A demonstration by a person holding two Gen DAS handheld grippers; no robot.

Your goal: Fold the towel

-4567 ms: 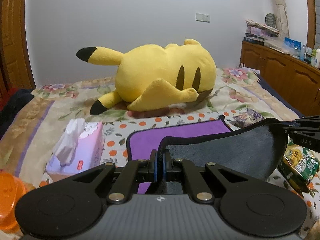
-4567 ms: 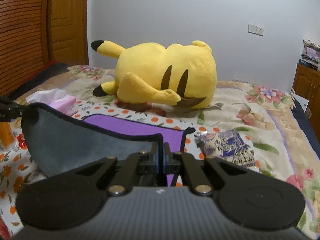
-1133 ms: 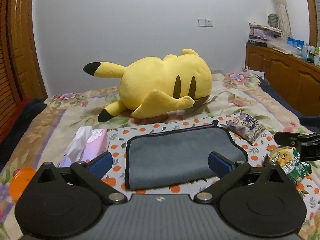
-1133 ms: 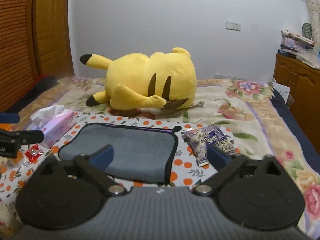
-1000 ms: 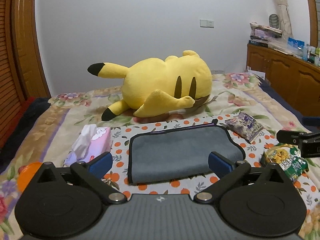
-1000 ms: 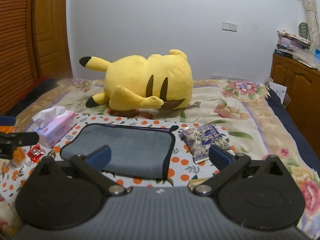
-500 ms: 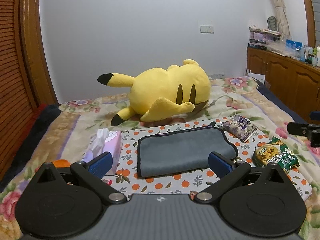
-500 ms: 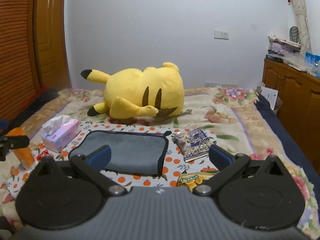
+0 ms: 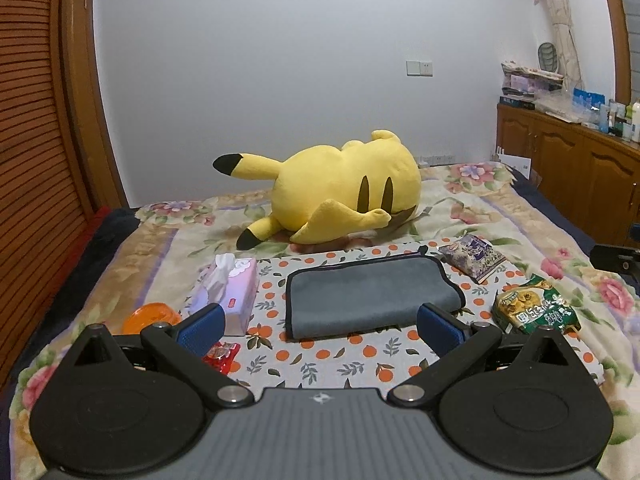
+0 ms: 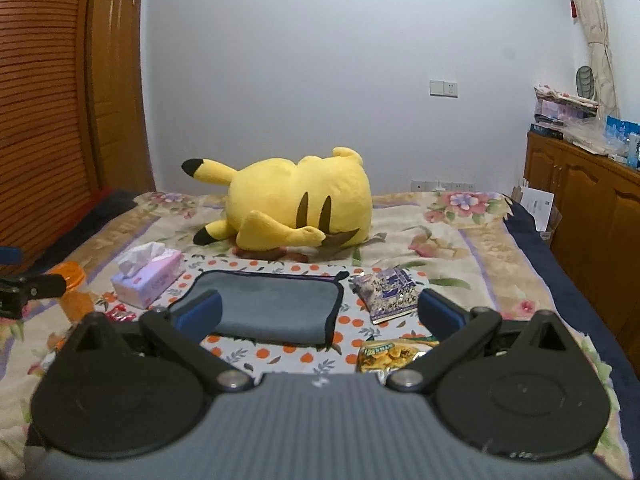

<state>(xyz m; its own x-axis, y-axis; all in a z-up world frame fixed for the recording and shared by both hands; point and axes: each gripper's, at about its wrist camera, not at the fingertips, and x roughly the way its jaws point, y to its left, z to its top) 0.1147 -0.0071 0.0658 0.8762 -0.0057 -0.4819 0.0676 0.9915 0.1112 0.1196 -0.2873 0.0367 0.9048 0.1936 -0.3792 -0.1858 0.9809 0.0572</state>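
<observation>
Left wrist view: folded grey towel [image 9: 370,300] lies on the bed [image 9: 532,220]; left tongs [image 9: 320,326] and right tongs [image 10: 319,312] both gape apart, empty.

Your bed [image 9: 500,216]: floral blanket, dotted cloth [image 9: 340,356] centre frame, yellow plush toy [image 9: 340,196] above it, orange item [image 9: 150,316] lower left.

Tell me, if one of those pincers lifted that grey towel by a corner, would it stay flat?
Probably not. The towel lies folded in soft, rounded layers on the patterned cloth, so it would likely droop and unfold. It looks plush and light, and probably grips rather than slips.
</observation>
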